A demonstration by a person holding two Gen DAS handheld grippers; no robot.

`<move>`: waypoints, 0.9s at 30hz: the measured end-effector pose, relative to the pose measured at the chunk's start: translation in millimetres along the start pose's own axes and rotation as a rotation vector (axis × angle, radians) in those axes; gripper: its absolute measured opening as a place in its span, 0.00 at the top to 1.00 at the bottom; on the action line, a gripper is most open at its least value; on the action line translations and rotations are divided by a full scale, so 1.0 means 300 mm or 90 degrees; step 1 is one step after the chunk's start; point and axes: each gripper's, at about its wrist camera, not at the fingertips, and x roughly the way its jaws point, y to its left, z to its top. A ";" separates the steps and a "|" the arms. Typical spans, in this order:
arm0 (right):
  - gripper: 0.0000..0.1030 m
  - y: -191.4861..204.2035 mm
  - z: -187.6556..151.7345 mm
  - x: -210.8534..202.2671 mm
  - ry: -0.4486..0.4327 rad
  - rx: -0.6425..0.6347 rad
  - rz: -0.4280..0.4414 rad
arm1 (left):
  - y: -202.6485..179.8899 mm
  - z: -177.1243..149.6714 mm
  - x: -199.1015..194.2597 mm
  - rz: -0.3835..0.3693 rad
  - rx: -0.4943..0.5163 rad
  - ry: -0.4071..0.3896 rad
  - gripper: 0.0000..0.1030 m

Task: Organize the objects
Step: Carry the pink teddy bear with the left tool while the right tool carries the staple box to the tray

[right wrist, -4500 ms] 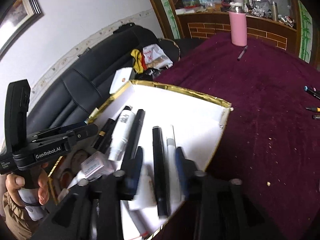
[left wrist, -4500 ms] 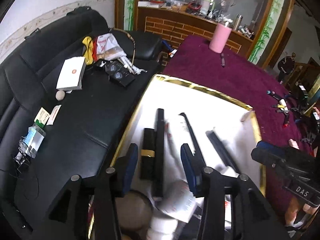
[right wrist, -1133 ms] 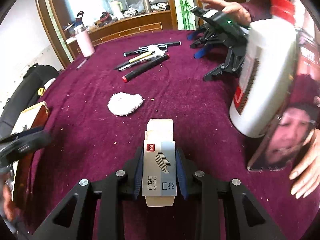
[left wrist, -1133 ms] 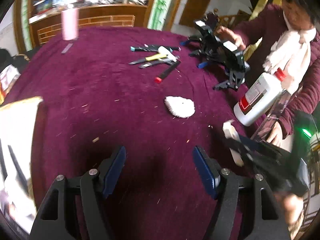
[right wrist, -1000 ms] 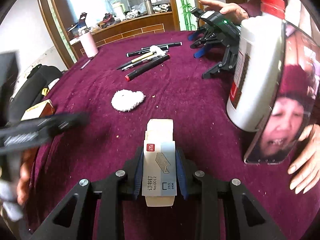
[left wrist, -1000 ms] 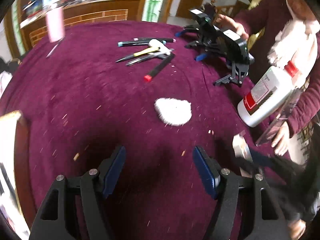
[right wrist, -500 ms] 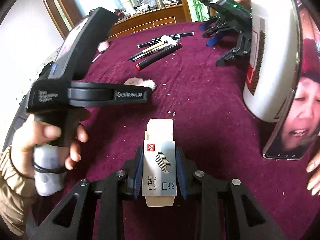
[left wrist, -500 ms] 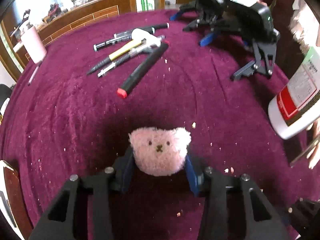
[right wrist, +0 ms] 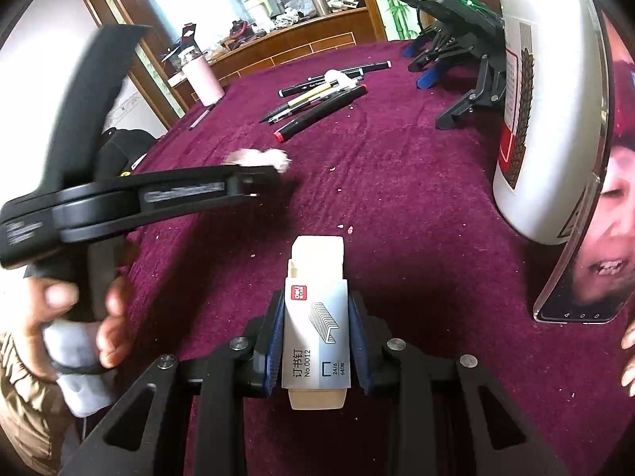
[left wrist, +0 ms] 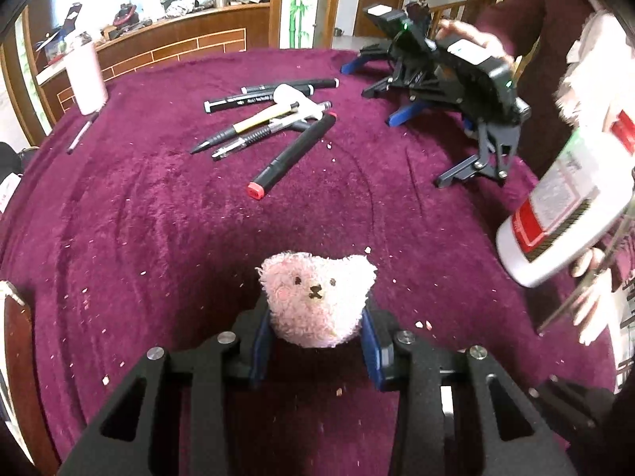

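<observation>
The left gripper [left wrist: 316, 331] has just closed its fingers onto the pink bear head [left wrist: 316, 297]; the right gripper [right wrist: 316, 343] holds the staple box [right wrist: 316, 317] above the surface [left wrist: 158, 218].

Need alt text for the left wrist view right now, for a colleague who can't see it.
The left gripper has just been closing on a fluffy pink bear face, its pads against the sides, over a maroon tablecloth. Beyond lie pens and a red-tipped marker.
</observation>
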 end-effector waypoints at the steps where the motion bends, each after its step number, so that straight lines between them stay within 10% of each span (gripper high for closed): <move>1: 0.69 0.001 -0.001 -0.001 0.000 0.000 0.000 | 0.004 -0.007 -0.023 -0.003 -0.004 -0.006 0.64; 27: 0.69 0.189 -0.063 -0.063 -0.018 -0.055 -0.010 | 0.320 -0.334 -0.424 0.031 -0.119 -0.069 0.63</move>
